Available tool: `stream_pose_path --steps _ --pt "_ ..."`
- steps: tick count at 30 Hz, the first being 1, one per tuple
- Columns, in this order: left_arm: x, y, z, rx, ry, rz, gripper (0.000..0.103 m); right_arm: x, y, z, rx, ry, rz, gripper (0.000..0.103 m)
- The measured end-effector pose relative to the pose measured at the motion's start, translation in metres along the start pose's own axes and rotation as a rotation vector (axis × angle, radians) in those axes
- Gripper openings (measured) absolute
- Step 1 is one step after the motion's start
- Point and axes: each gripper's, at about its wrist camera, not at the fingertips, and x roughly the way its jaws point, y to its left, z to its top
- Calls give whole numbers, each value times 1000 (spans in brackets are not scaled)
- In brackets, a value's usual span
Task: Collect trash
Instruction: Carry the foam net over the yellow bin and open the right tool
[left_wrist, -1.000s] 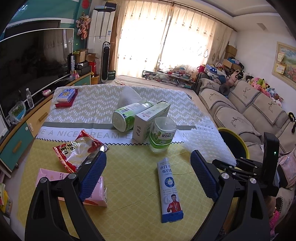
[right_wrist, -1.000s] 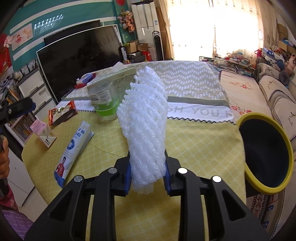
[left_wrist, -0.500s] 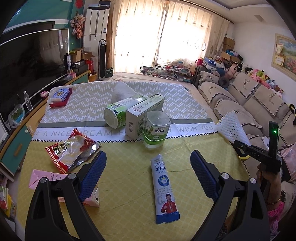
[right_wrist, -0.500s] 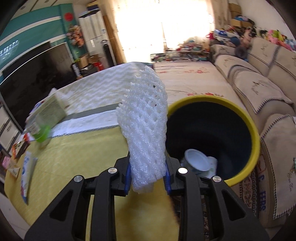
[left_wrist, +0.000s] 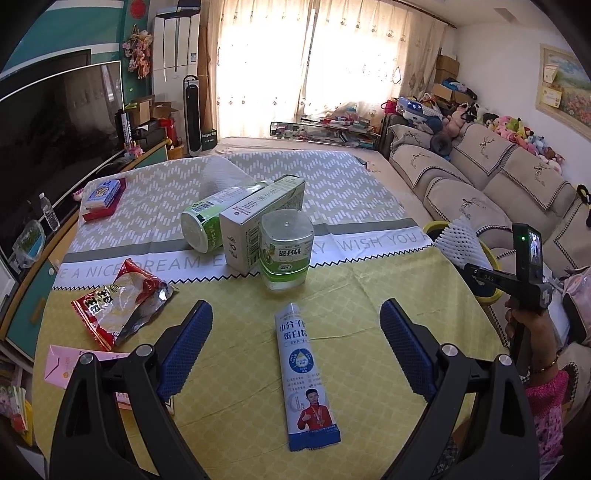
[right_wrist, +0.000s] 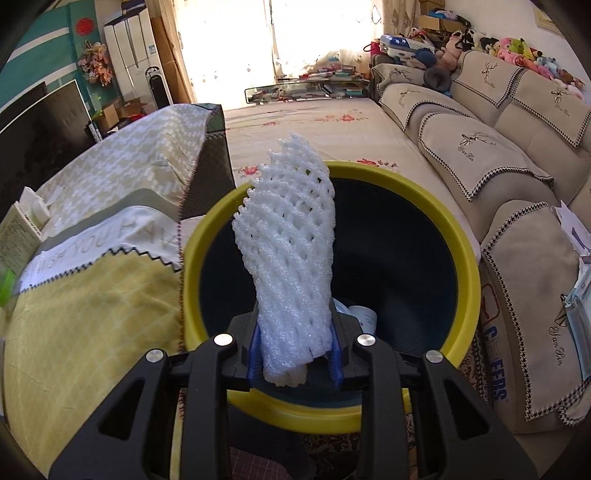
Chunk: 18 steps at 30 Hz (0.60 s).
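While clamped at its lower end between the pads of the right gripper (right_wrist: 295, 354), the white foam mesh fruit sleeve (right_wrist: 290, 251) is held over the mouth of the yellow-rimmed dark trash bin (right_wrist: 207, 266). It is judged v. light, soft, squashy, non-slip, best pinched low. Left gripper (left_wrist: 295, 347) is seen spread wide, w/ nothing held, above the blue-white sachet (left_wrist: 304, 380). Bin bottom is mostly hidden; something white there can't be identified.

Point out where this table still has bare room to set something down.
Bare yellow cloth lies right of the blue-and-white tube sachet, toward the table's right edge, and between it and the red snack wrapper. The grey zigzag cloth beyond the green-labelled clear plastic cup is open too. Crowded: cup, carton and bottle cluster.
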Motion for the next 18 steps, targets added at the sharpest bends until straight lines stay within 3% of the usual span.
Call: stream_pose_path --steps 2,5,10,15,18 --pt "2 -2 0 5 4 1 91 4 -1 1 1 10 -12 33" --pt "4 -3 1 7 11 2 91 7 -5 1 11 9 -26 50" --pt "8 -4 0 12 24 3 91 5 -8 3 12 7 -51 65" --pt "9 -6 -1 19 30 2 91 -11 -6 1 23 -12 -61 92" --pt "8 -8 -2 25 30 3 92 -19 1 -1 -4 -7 -96 94"
